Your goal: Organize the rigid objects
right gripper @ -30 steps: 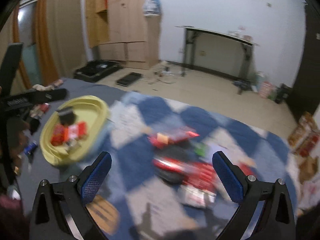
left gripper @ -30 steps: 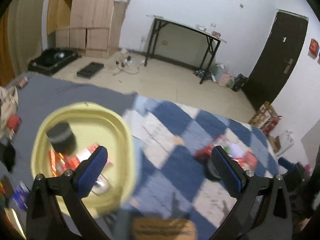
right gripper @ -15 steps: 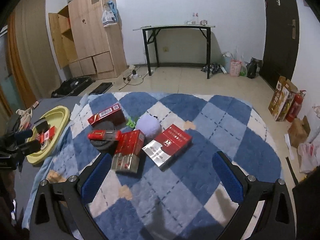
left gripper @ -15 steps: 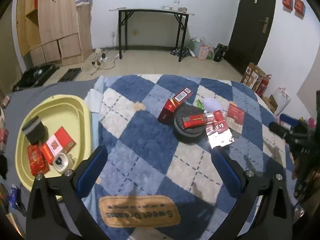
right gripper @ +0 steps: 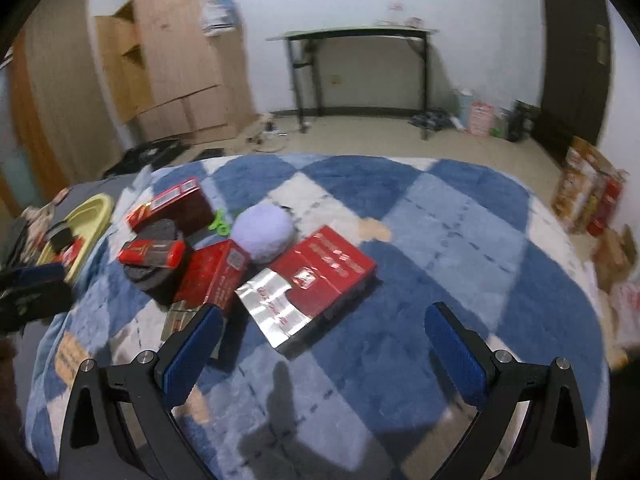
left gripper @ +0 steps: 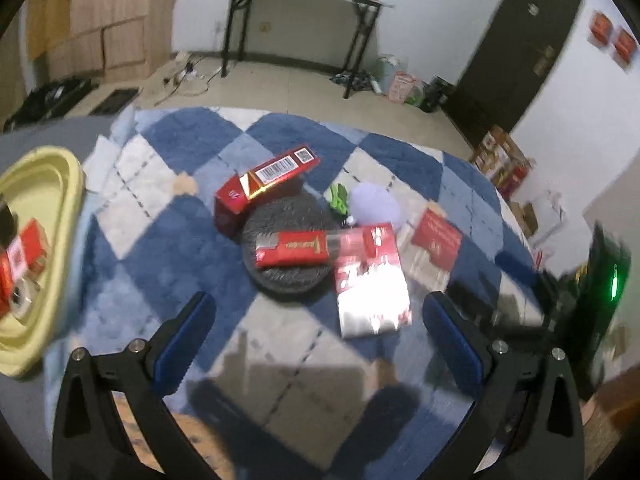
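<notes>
Several red boxes lie on a blue checked blanket (left gripper: 168,240). A long red carton (left gripper: 266,184) leans on a black round disc (left gripper: 288,256), and a small red pack (left gripper: 294,248) rests on the disc. A red and silver carton (left gripper: 370,280) lies right of it, and another (right gripper: 312,284) sits in front of my right gripper. A yellow tray (left gripper: 44,208) at the left holds red packs. My left gripper (left gripper: 320,336) hovers open in front of the disc. My right gripper (right gripper: 320,344) is open just short of the carton.
A pale purple fluffy ball (right gripper: 262,232) and a small green item (left gripper: 339,198) lie behind the boxes. The other gripper (left gripper: 592,292) shows at the right edge of the left wrist view. A black table (right gripper: 356,76), wooden cabinets (right gripper: 168,64) and a dark door (left gripper: 520,48) stand beyond the bed.
Both grippers have swung from the yellow tray side toward the pile of red boxes and come closer and lower. Both stay open and empty.
</notes>
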The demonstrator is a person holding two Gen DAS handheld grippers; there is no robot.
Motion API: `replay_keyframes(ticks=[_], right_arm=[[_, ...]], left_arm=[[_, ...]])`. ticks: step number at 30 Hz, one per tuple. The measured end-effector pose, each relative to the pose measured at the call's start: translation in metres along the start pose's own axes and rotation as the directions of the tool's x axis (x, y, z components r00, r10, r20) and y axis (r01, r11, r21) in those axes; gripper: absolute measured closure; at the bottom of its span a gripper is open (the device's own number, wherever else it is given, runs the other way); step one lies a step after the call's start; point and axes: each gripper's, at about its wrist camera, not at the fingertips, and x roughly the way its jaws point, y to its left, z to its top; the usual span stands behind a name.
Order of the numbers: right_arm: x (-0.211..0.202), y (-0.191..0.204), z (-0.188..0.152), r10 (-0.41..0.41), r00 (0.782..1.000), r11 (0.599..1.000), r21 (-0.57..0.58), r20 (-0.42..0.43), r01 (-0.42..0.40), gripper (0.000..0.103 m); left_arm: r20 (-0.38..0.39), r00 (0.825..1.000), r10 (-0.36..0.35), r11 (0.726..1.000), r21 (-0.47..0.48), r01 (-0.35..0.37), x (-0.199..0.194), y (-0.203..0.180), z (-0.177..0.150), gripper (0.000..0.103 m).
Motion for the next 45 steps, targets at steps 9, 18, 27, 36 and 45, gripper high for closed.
replay_keyframes(ticks=[9, 18, 27, 36, 45], right_arm=[[0.039, -0.010, -0.008, 0.082, 0.996, 0.980, -0.178, -0.045, -0.089, 0.001], [0.078, -0.014, 0.000, 0.092, 0.990, 0.969, -0.219, -0.105, -0.114, 0.000], [0.099, -0.007, 0.008, 0.067, 0.992, 0.964, -0.251, -0.104, -0.091, 0.000], [0.096, -0.010, 0.004, 0.057, 0.996, 0.968, -0.240, -0.075, -0.074, 0.010], [0.094, -0.011, 0.003, 0.053, 0.996, 0.967, -0.245, -0.073, -0.069, 0.010]], left_arm=[[-0.022, 0.999, 0.045, 0.999, -0.021, -0.046, 0.038, -0.007, 0.012, 0.000], [-0.050, 0.997, 0.058, 0.998, -0.026, -0.060, 0.063, 0.002, 0.012, 0.000], [-0.009, 0.999, 0.051, 0.998, -0.038, -0.051, 0.064, 0.010, 0.013, 0.009], [0.001, 0.999, 0.032, 0.998, -0.045, -0.032, 0.056, 0.023, 0.017, 0.018], [-0.046, 0.997, 0.058, 0.998, -0.037, -0.059, 0.050, 0.027, 0.000, 0.014]])
